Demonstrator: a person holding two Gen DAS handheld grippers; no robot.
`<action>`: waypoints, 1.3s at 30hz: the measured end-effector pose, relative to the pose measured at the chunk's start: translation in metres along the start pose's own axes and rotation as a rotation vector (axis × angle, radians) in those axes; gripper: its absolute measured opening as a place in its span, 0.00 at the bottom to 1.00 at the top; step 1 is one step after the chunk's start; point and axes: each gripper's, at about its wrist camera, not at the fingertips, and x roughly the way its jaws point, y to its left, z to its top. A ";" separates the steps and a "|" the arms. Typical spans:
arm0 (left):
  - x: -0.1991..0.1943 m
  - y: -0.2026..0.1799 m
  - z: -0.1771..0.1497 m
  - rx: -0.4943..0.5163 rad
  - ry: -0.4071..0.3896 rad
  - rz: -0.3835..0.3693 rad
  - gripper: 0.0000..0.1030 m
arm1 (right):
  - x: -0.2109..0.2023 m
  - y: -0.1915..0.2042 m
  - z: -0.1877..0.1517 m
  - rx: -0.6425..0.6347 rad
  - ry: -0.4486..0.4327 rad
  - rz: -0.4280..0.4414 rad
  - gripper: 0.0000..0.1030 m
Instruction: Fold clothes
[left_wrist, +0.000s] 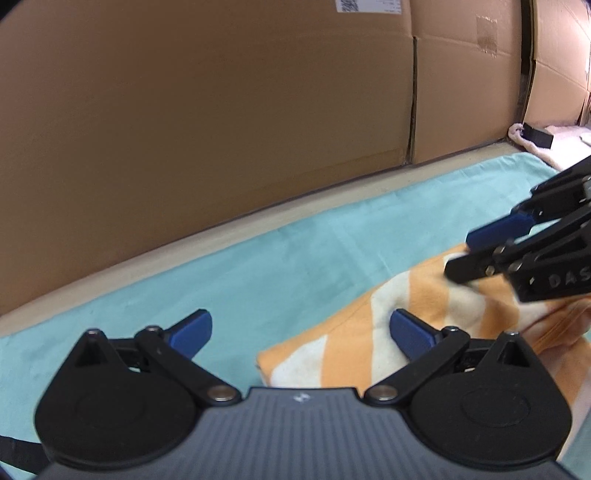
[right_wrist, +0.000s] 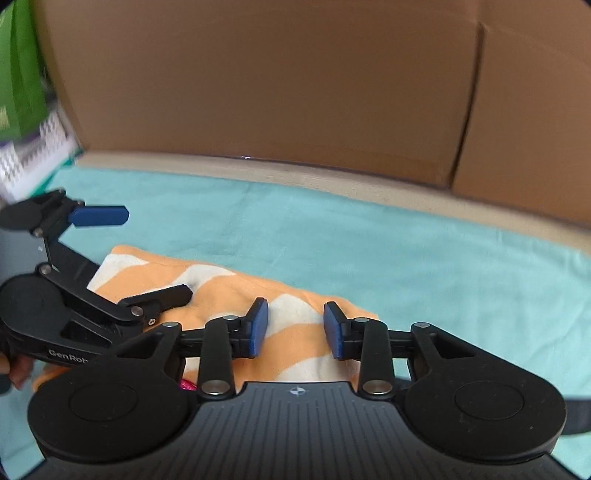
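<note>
An orange-and-white striped garment (left_wrist: 354, 332) (right_wrist: 229, 291) lies folded in a bundle on a teal cloth (left_wrist: 258, 266) (right_wrist: 369, 240). My left gripper (left_wrist: 301, 332) stands wide open at the bundle's left end, its right finger over the fabric and its left finger over bare teal. In the right wrist view the left gripper (right_wrist: 159, 254) comes in from the left, with its lower finger resting on the garment. My right gripper (right_wrist: 295, 330) is open with a narrower gap, just above the stripes at the bundle's right end. The right gripper (left_wrist: 476, 251) enters the left wrist view from the right, with nothing between its pads.
Big cardboard boxes (left_wrist: 221, 110) (right_wrist: 277, 74) wall the far side behind a beige table edge (right_wrist: 332, 177). A green box (right_wrist: 18, 74) stands far left. White fluffy fabric (left_wrist: 532, 151) with a small black object (left_wrist: 537, 137) lies far right. A pink scrap (right_wrist: 186, 386) peeks from under the bundle.
</note>
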 end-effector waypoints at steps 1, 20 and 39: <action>-0.005 0.004 0.000 0.002 -0.015 0.000 0.99 | -0.011 0.001 0.000 0.003 -0.041 0.019 0.34; -0.026 0.024 -0.017 -0.154 0.059 -0.198 0.99 | -0.036 -0.045 -0.040 0.183 0.092 0.076 0.55; 0.019 0.068 -0.033 -0.600 0.183 -0.532 0.99 | -0.009 -0.092 -0.042 0.371 0.099 0.263 0.67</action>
